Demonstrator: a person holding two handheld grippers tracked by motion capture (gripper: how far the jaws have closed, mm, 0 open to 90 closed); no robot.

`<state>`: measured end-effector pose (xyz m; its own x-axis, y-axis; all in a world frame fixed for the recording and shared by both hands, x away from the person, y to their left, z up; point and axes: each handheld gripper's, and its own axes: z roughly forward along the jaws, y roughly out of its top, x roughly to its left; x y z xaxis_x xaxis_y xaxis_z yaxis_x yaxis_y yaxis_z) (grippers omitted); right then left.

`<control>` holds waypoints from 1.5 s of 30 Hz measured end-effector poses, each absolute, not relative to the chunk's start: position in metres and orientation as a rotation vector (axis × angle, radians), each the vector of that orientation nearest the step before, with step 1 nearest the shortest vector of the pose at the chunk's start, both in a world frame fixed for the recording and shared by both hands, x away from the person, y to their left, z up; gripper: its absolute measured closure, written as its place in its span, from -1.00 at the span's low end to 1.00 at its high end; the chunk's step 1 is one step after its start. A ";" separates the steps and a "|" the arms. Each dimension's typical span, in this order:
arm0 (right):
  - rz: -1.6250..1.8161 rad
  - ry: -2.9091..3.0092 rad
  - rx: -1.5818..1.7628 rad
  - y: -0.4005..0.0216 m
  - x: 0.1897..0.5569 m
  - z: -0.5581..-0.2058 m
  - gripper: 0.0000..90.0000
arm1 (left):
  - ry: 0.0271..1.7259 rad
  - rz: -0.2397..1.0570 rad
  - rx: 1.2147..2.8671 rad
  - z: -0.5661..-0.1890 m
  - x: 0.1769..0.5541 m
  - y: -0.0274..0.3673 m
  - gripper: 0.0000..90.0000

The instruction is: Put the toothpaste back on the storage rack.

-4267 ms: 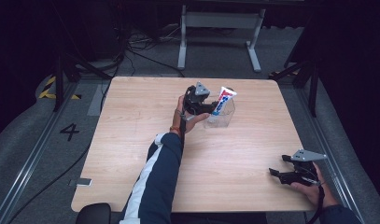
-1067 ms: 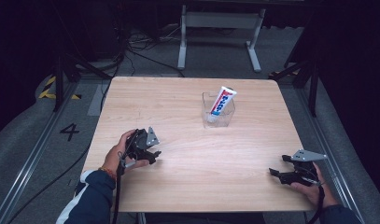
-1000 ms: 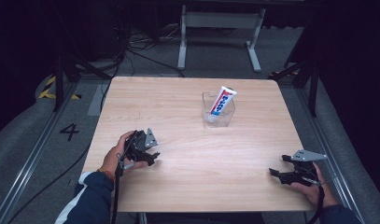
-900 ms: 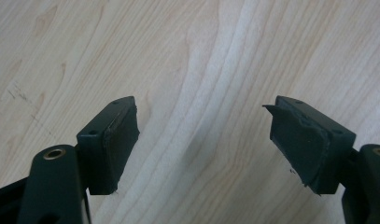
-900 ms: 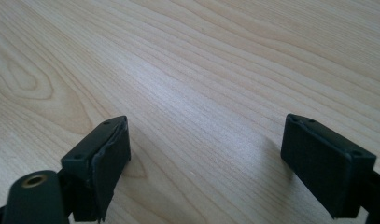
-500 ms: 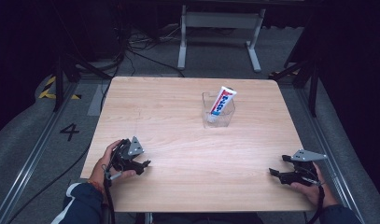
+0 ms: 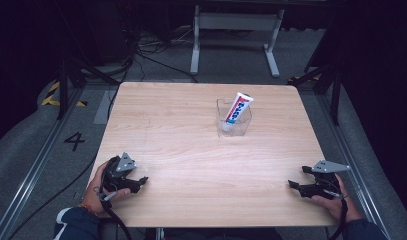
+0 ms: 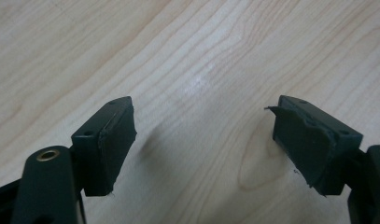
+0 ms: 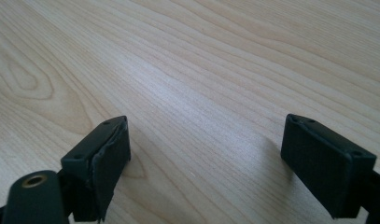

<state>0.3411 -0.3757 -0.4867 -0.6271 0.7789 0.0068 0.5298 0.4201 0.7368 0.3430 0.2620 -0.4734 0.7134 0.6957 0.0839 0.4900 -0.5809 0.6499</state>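
A toothpaste tube (image 7: 237,108), white with red and blue print, stands tilted in a clear plastic cup (image 7: 234,122) on the far right half of the wooden table (image 7: 191,145). My left gripper (image 7: 139,182) sits low at the table's near left corner, far from the cup. Its jaws are open, with bare wood between them (image 8: 201,140). My right gripper (image 7: 294,185) rests at the near right corner, also open and with nothing in it (image 9: 204,149).
A metal stand (image 7: 234,30) is on the floor behind the table. Cables lie on the dark floor at the back left. A floor mark "4" (image 7: 74,140) and a rail lie to the left of the table.
My left gripper has let go of the toothpaste tube in the cup and drawn back to the near left corner, still sliding nearer over the last second. The right gripper has stayed still.
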 end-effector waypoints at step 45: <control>1.038 2.349 1.112 -0.375 0.343 -0.487 -0.65 | 1.047 0.423 2.181 -0.483 0.338 0.276 -0.71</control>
<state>0.3425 -0.3751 -0.4869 -0.6354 0.7722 0.0036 0.5228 0.4268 0.7379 0.3384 0.2763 -0.4825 0.6251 0.7805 0.0013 0.5622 -0.4514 0.6929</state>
